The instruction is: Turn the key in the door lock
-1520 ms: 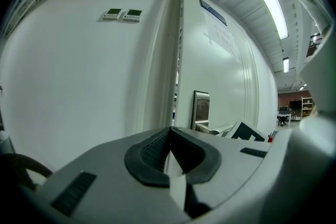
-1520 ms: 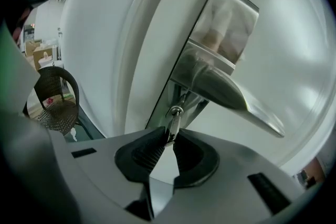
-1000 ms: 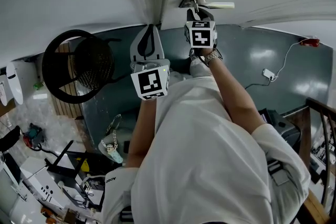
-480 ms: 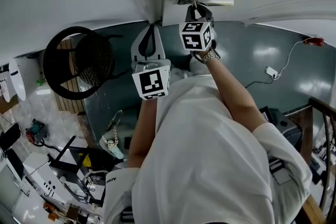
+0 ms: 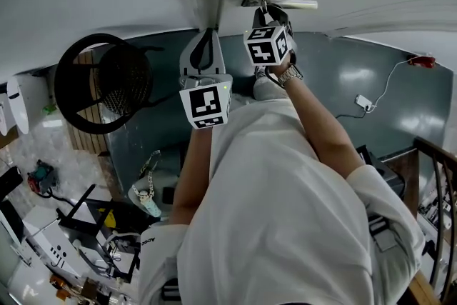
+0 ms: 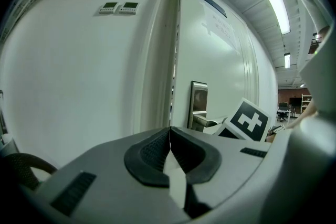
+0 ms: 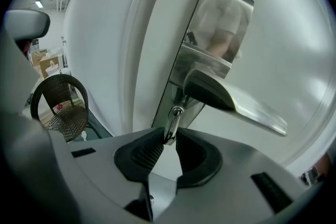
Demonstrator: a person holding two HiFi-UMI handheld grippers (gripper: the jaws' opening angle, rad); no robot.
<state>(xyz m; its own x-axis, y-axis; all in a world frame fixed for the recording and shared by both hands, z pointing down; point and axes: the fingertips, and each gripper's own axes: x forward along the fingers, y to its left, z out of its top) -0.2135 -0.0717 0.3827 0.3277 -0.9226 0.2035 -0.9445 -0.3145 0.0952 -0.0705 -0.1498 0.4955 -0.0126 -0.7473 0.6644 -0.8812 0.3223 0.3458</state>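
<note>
A brushed-metal lock plate (image 7: pixel 210 50) with a lever handle (image 7: pixel 236 99) sits on the white door. Below the handle a silver key (image 7: pixel 171 123) sticks out of the lock. My right gripper (image 7: pixel 169 139) is at the key, whose head lies between the pad tips. The jaws are opening: the left pad is against the key and a thin gap shows at the right pad. In the head view the right gripper (image 5: pixel 265 11) reaches up under the handle (image 5: pixel 296 5). My left gripper (image 5: pixel 206 39) is shut and empty, pointing at the door's edge beside the frame (image 6: pixel 157 60).
A black wicker chair (image 5: pixel 107 86) stands left of the door on the grey floor. A white cable with a plug (image 5: pixel 364 102) lies on the floor at the right. Boxes, stands and cables crowd the lower left (image 5: pixel 64 239).
The right gripper has rolled at the key, so its marker cube now shows a different face. The left gripper has stayed almost where it was.
</note>
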